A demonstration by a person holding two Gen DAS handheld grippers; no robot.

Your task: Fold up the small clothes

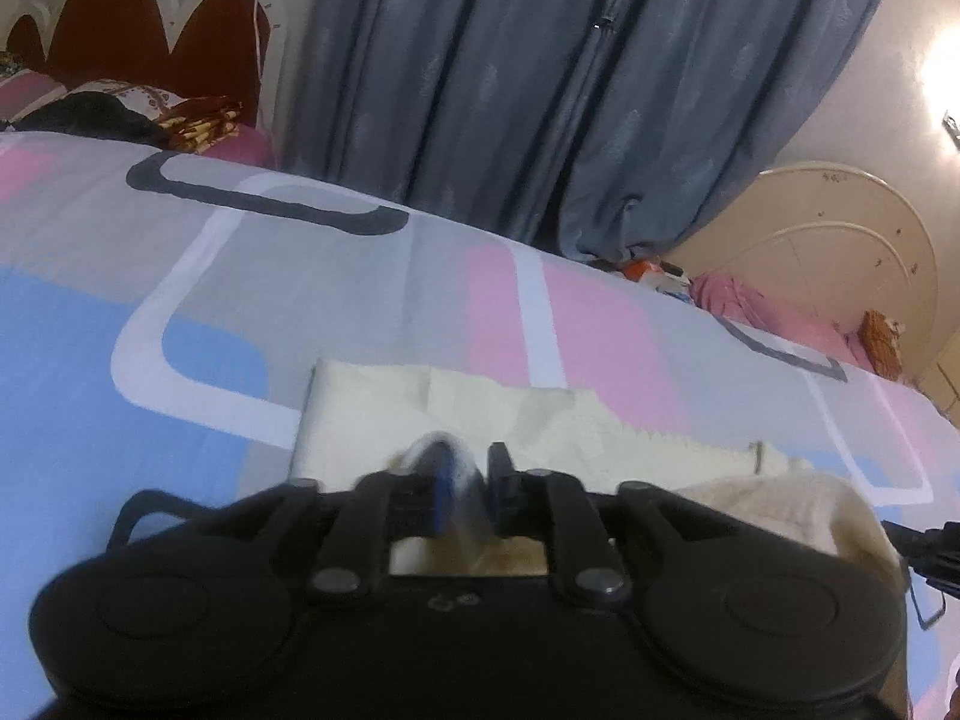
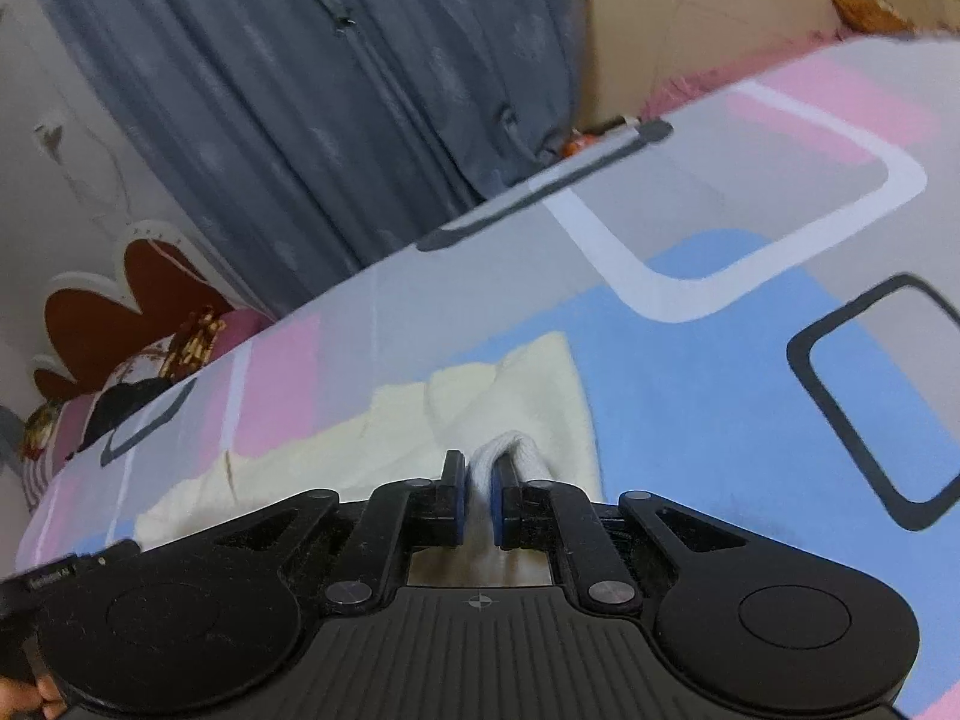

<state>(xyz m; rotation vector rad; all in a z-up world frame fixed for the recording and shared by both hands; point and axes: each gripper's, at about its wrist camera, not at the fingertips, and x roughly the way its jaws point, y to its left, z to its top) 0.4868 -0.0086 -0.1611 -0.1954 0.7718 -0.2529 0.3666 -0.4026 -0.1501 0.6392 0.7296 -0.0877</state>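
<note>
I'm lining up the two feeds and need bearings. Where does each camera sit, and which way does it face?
Left wrist view: sits on the left tool, looking along its fingers down at the cream garment on the patterned bedsheet, grey curtain beyond; the right tool's edge shows at the frame's right.
Right wrist view: sits on the right tool, pinching a fold of the cream garment; fingertips of a hand show bottom left.
Shared: garment, bedsheet, curtain, red headboard.
</note>
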